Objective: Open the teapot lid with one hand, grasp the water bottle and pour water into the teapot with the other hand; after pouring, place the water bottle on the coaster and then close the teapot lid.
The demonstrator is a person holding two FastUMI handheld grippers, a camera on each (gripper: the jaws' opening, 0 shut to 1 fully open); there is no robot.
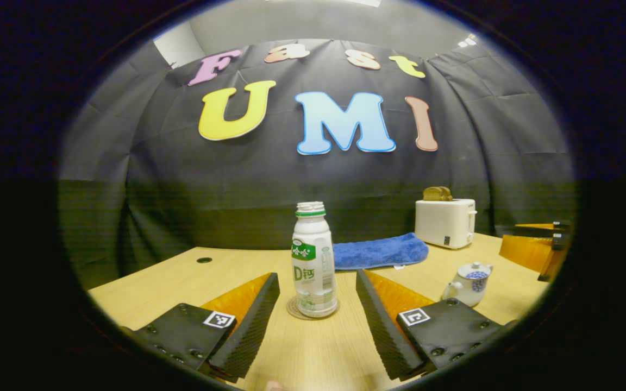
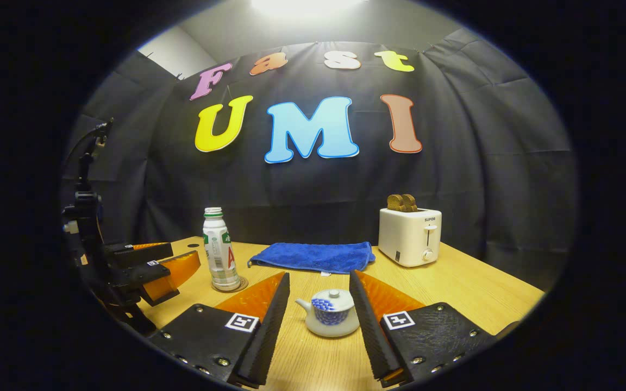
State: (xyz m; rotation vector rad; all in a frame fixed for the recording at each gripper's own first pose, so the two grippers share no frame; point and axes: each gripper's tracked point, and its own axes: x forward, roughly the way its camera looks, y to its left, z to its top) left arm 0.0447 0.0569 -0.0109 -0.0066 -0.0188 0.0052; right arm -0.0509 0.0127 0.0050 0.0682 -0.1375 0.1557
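So both grippers are spread wide and holding nothing at all. In the left gripper view, the left gripper (image 1: pixel 317 282) has its 2 fingers parted with the white plastic water bottle with the green label (image 1: pixel 313 260) standing upright between them but a bit farther off, not touching either finger. The bottle has no cap on and sits on a small round brownish coaster (image 1: pixel 293 310) on the light wooden table (image 1: pixel 313 353). Off to the right of it there's the little white ceramic teapot with blue pattern (image 1: pixel 468 283), lid on, and the other gripper peeks in at the far right edge of that view.

In the right gripper view, the right gripper (image 2: pixel 319 281) is also open wide, and the teapot (image 2: pixel 331 319) sits between its 2 fingers, spout pointing left, lid on top, not touched by either finger. The bottle (image 2: pixel 220 250) stands on its coaster well to the left, with the left gripper (image 2: pixel 185 259) just beside it, apart from it.

Further back on the table: a folded blue fluffy towel (image 2: pixel 315 256) and a white boxy toaster (image 2: pixel 409 236) with 2 brown toast slices (image 2: pixel 402 202) sticking out.
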